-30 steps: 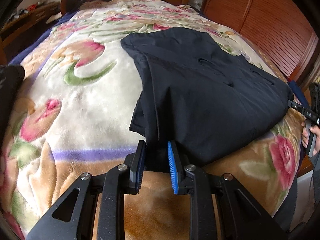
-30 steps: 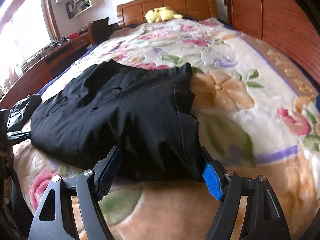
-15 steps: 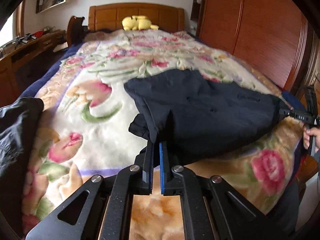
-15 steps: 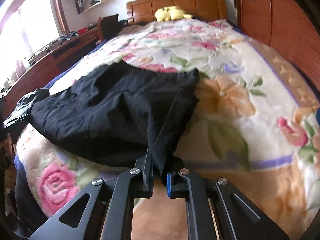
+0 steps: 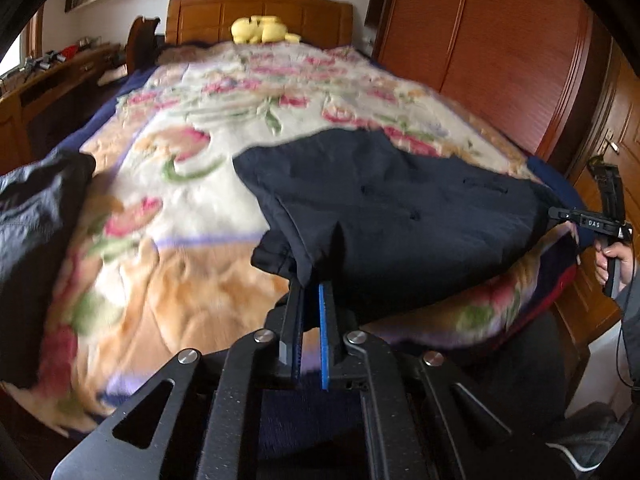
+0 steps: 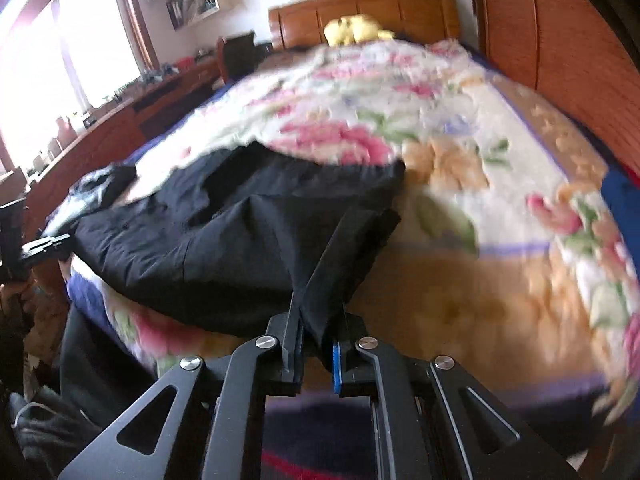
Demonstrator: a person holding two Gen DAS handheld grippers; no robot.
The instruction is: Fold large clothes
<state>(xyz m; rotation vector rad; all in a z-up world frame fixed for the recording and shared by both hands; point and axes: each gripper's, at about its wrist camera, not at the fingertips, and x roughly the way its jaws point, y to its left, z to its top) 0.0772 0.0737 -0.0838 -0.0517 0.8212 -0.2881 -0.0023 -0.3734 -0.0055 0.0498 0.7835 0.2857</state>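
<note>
Dark garment (image 5: 392, 216): spread on floral blanket (image 5: 192, 184), centre to right of frame, near edge lifted.
Left gripper (image 5: 310, 300): lower centre, jaws pinching garment's near corner.
Right gripper (image 6: 316, 332): lower centre, jaws pinching garment's (image 6: 240, 240) other near corner; cloth extends up-left.

A wide bed covered by a cream plush blanket printed with pink and orange flowers (image 5: 208, 184), a carved wooden headboard (image 5: 260, 16) behind a yellow soft toy (image 5: 260, 30), tall reddish-brown wooden wardrobe doors (image 5: 500, 60) along one side, a bright window (image 6: 60, 64) above a long wooden dresser (image 6: 120, 128)
</note>
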